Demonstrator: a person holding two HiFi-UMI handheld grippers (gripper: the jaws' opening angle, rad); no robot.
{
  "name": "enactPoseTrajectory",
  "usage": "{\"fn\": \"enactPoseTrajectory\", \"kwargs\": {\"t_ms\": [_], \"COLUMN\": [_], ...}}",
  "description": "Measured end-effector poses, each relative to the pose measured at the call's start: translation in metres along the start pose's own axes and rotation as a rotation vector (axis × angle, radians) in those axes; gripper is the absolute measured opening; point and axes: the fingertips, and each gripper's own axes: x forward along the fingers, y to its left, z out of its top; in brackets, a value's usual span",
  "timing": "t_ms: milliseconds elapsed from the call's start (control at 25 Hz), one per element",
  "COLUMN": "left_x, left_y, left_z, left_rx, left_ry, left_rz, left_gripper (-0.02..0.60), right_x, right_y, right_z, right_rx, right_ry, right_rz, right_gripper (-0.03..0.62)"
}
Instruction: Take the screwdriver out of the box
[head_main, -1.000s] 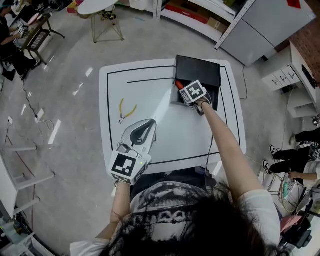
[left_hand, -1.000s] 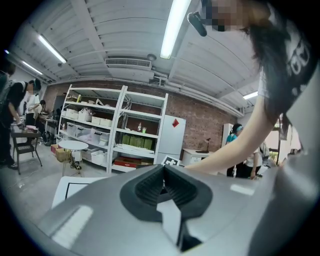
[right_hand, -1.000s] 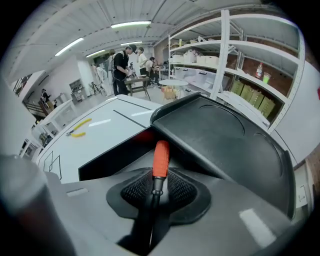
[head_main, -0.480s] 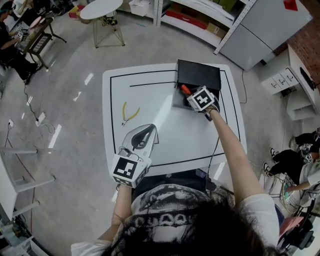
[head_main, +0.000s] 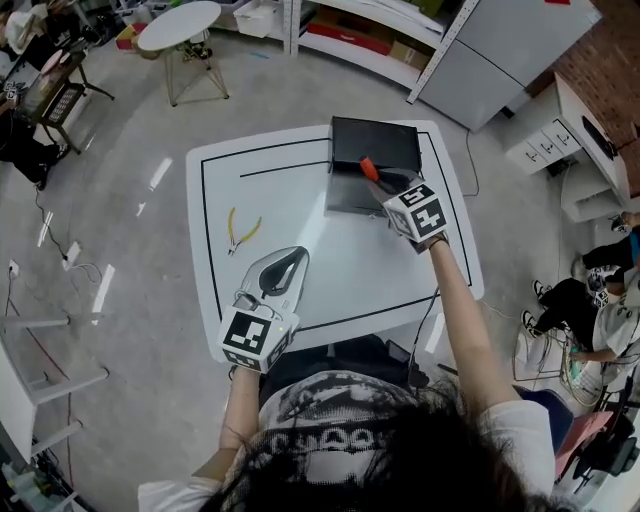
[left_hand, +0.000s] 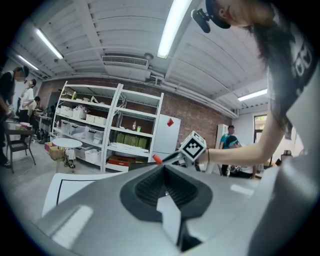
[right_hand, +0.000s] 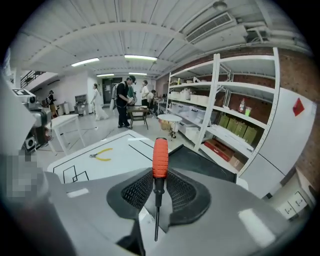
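Observation:
My right gripper (head_main: 388, 187) hangs above the black box's (head_main: 373, 145) near edge, shut on the screwdriver (head_main: 369, 168). In the right gripper view the orange handle (right_hand: 160, 157) sticks out past the pads and the thin black shaft runs back between them, with my right gripper (right_hand: 159, 186) over the open box (right_hand: 202, 161). My left gripper (head_main: 297, 250) rests low over the table's near left part, jaws together with nothing in them. From the left gripper view, my left gripper (left_hand: 167, 187) faces the screwdriver's orange tip (left_hand: 157, 159).
Yellow-handled pliers (head_main: 240, 229) lie on the white table (head_main: 290, 190) at its left. Black lines frame the tabletop. A round side table (head_main: 178, 25), shelving and a grey cabinet stand beyond the far edge; people sit at the right.
My right gripper has risen out of the box with the screwdriver and drawn slightly toward the right. The left gripper has stayed where it was.

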Motion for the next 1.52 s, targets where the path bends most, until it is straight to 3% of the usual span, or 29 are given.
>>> {"fn": "enactPoseTrajectory", "kwargs": {"t_ms": [440, 840, 1240, 1520], "left_x": [0.019, 0.016, -0.009, -0.029], "left_y": [-0.061, -0.145, -0.242, -0.300], "left_z": [0.003, 0.002, -0.011, -0.030], "left_rx": [0.033, 0.064, 0.088, 0.028], "left_ry": [0.012, 0.008, 0.015, 0.020], "left_rz": [-0.063, -0.027, 0.027, 0.038], "left_gripper": [0.000, 0.000, 0.000, 0.000], "right_x": [-0.110, -0.207, -0.290, -0.329], "right_y": [0.023, 0.059, 0.096, 0.118], "right_z": [0.004, -0.074, -0.142, -0.172], "right_rx": [0.114, 0.243, 0.265, 0.284], "right_ry": [-0.206, -0.240, -0.270, -0.306], "right_rz": [-0.021, 0.026, 0.101, 0.150], "right_gripper": [0.086, 0.086, 0.086, 0.086]}}
